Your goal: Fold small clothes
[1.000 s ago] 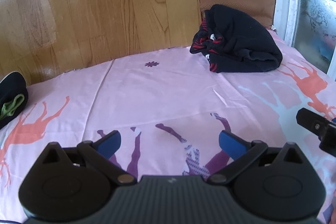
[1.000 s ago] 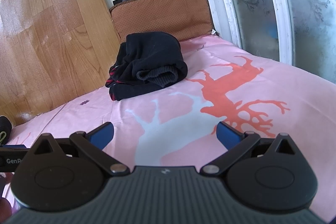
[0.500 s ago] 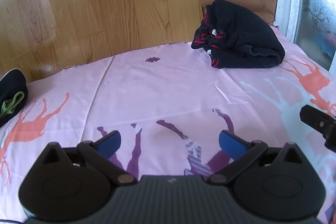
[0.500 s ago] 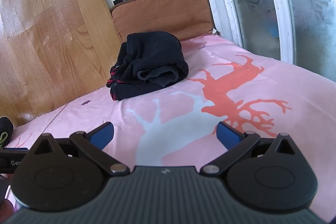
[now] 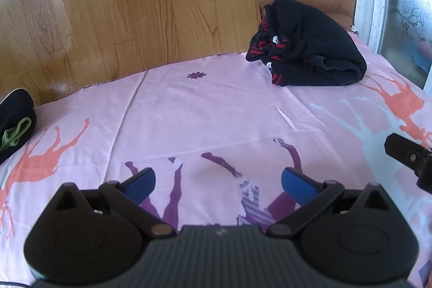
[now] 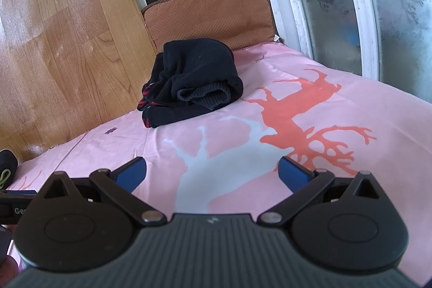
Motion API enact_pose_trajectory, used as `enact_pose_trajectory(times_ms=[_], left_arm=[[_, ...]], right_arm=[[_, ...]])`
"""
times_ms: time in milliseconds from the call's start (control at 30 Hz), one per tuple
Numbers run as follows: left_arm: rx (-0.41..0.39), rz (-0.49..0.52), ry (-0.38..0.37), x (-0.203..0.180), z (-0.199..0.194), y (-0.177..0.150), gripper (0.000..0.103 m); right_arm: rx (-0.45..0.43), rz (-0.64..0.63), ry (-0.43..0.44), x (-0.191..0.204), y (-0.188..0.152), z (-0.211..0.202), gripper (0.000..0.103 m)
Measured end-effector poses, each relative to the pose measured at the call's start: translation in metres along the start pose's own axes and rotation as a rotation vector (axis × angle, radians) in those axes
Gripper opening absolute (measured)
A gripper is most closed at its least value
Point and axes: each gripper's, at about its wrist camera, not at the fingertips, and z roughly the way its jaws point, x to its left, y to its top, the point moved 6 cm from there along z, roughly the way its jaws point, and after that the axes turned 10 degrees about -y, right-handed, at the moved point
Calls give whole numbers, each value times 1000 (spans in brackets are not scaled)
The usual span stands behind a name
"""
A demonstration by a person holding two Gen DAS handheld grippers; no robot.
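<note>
1. Over the pink bedsheet (image 5: 205, 109), the left gripper (image 5: 217, 181) hangs with its blue fingers spread wide, holding and touching nothing.
2. The right gripper (image 6: 212, 169) is likewise spread wide and empty above the sheet.
3. The black garment (image 6: 193, 82) lies bundled at the far edge, against the brown cushion (image 6: 210, 15), well apart from both grippers.

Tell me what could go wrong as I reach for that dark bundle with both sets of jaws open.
The black garment lies bunched against the brown cushion, so a pinch may catch several layers at once. The loose pink sheet under it could get pinched too and lift with it. The left gripper and right gripper, converging on one bundle, might collide.
</note>
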Motion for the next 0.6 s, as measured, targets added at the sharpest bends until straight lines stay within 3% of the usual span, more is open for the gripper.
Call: enact_pose_trajectory(times_ms=[600], left_arm=[[16, -7, -11, 1, 0, -1, 103]], right_arm=[[-2, 4, 2, 0, 0, 0, 103]])
